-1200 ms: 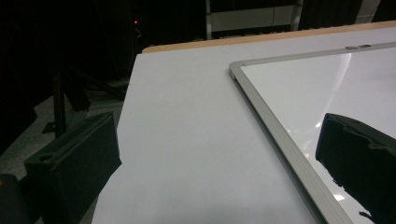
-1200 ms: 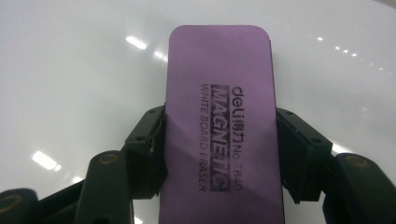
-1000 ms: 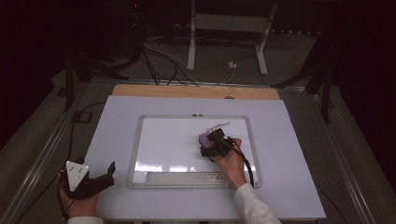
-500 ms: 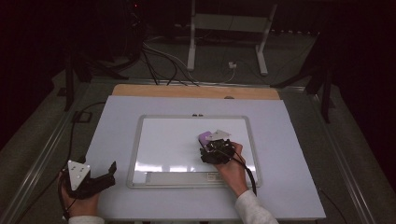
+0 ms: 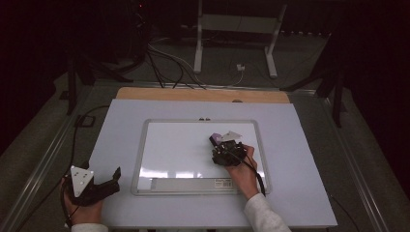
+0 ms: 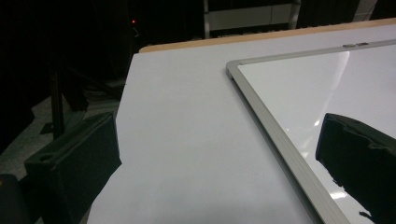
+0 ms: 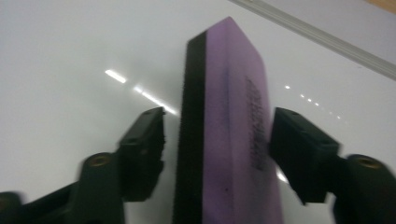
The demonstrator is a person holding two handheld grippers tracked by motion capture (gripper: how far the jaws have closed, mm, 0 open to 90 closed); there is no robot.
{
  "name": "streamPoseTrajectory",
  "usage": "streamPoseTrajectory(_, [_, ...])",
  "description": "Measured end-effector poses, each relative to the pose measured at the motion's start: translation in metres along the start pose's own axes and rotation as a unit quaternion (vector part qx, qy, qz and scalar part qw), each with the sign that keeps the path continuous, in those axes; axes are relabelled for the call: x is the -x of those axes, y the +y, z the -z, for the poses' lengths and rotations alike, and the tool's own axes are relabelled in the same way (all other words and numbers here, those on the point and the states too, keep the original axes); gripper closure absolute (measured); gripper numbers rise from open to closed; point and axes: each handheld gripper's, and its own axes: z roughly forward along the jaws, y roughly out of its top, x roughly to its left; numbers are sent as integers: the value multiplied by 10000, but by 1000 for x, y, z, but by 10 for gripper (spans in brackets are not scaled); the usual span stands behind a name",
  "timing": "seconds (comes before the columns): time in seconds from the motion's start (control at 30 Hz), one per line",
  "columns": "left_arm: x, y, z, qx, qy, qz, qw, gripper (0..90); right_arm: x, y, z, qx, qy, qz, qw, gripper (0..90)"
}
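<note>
We note the purple whiteboard eraser (image 7: 226, 126) standing on its long edge, black felt face toward the left jaw, between the right tongs (image 7: 217, 140). It sits on the whiteboard (image 5: 174, 150), at about 3 o'clock from the board's centre. The jaws have just been closing around the eraser. The right pad looks at or just touching the purple face; a thin gap shows between the left pad and the felt, so we judge the grip not yet made.

In the high view the right tongs (image 5: 226, 151) lie over the board's right half, hand trailing toward 5 o'clock. The left tongs (image 5: 99, 186) rest on the counter (image 5: 300, 193) at roughly 8 o'clock from the board, jaws wide with nothing between them, pointing at the board's aluminium frame (image 6: 275, 140).

Progress: the board surface reads clean, with no marks that we can make out. Done: the eraser is bracketed. Left: finish the squeeze, then lift or wipe.
</note>
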Motion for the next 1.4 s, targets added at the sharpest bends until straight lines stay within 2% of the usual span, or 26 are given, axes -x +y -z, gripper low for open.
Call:
streamPoseTrajectory(0.07, [0, 0, 0, 0, 3, -1, 10000, 5, 2, 0, -1, -26, -138, -34, 9999, 482])
streamPoseTrajectory(0.13, [0, 0, 0, 4, 12, 7, 10000, 5, 4, 1, -1, -30, -124, -87, 9999, 504])
streamPoseTrajectory(0.23, [0, 0, 0, 2, 9, 5, 10000, 5, 5, 1, 2, 80, -264, -154, 9995, 596])
streamPoseTrajectory(0.3, [0, 0, 0, 2, 9, -3, 10000, 5, 6, 2, 4, 136, -296, -207, 9993, 622])
streamPoseTrajectory(0.5, [0, 0, 0, 8, 12, 4, 10000, 5, 8, 3, 11, 297, -203, -600, 9975, 634])
streamPoseTrajectory(0.97, [0, 0, 0, 4, 9, -7, 10000, 5, 17, 2, 27, 468, -109, -960, 9942, 634])
streamPoseTrajectory(1.4, [0, 0, 0, 8, 4, -14, 10000, 5, 34, -3, 46, 508, -230, -1225, 9909, 635])
